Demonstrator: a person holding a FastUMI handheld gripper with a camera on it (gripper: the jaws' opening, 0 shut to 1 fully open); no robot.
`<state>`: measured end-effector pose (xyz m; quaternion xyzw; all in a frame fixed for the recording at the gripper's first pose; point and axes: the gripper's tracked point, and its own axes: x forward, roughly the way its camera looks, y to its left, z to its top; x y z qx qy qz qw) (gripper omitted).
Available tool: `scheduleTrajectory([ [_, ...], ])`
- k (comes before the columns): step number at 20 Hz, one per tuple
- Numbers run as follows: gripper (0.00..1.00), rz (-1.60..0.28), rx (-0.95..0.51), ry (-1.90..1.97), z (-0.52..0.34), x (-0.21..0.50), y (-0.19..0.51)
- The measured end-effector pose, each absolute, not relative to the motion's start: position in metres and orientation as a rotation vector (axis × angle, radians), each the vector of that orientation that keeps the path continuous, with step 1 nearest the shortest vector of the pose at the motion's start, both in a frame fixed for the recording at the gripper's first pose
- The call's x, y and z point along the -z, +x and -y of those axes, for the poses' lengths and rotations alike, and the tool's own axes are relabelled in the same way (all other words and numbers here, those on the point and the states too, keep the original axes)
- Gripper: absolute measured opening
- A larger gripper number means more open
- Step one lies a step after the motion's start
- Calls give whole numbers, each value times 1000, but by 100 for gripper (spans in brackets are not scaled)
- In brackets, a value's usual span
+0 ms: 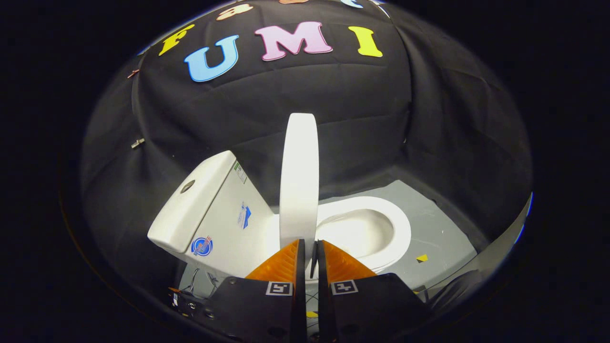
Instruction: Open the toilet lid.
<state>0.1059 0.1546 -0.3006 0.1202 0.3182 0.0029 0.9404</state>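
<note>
**Toilet lid: raised upright, tongs drawn nearly together near its edge**

Item: toilet lid (299, 181). White, smooth, hard, glossy plastic by the look of it; seen edge-on as a tall, narrow slab with a rounded top. It stands close to vertical, rising from the back of the bowl just ahead of the tongs (309, 247), between the tank (209, 209) and the open seat (376, 233).

Progress: judged nearly done. The bowl is uncovered and the seat ring lies flat and exposed. The lid does not appear to lean on the tank; a last push back to rest may be what is left.

Tongs: narrow, with a thin slit between the two ridged, wedge-shaped fingers. The lid's lower edge sits right at their tips; whether both fingers press on it cannot be told.

Tank: white, glazed, boxy with softened corners, a round button on top, stickers on its side.

Seat and bowl: white oval ring, smooth, around a shaded basin.

Floor (438, 224): flat grey sheet, matte, with a small yellow scrap (421, 257).
</note>
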Motion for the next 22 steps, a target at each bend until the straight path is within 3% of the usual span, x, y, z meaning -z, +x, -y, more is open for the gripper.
scheduleTrajectory([
  [22, 17, -570, -109, -1, -291, 274, 117],
])
